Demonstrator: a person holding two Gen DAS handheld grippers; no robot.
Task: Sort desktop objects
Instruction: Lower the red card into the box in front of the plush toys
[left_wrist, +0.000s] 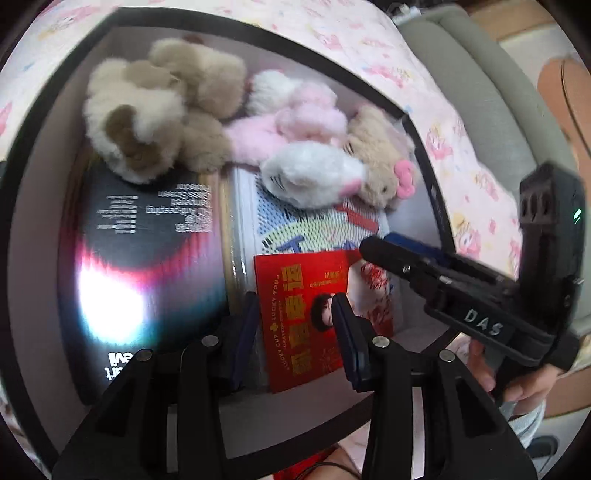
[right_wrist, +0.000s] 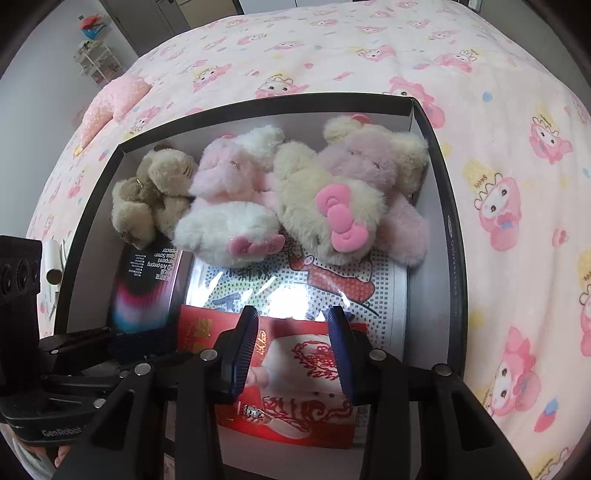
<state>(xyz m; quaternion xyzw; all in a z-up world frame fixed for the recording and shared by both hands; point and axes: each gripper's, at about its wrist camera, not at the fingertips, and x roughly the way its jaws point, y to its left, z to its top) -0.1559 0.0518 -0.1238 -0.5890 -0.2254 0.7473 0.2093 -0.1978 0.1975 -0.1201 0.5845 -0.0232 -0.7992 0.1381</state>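
A black-rimmed box (right_wrist: 436, 155) is being shown resting on a bed with a pink cartoon-print cover (right_wrist: 517, 110). Along the far wall of the box, three plush toys are lying side by side: a brown one (right_wrist: 155, 192), a pink-and-white one (right_wrist: 229, 206) and a beige one with a pink bow (right_wrist: 343, 199). Beneath them a black screen-protector package (right_wrist: 147, 280) and a dotted cartoon-print pack (right_wrist: 332, 280) are lying flat. Nearest the box's near wall, a red envelope (right_wrist: 295, 413) is lying flat, its long axis running from near wall toward far wall.

The right gripper (right_wrist: 291, 350) is being held directly over the envelope, its fingers apart and gripping nothing, the envelope showing between them. The left gripper (left_wrist: 295, 332) is being held just over the same envelope at its near-left part, its fingers likewise apart and empty. Both are judged about equally near; the right one appears better centred for a grasp.
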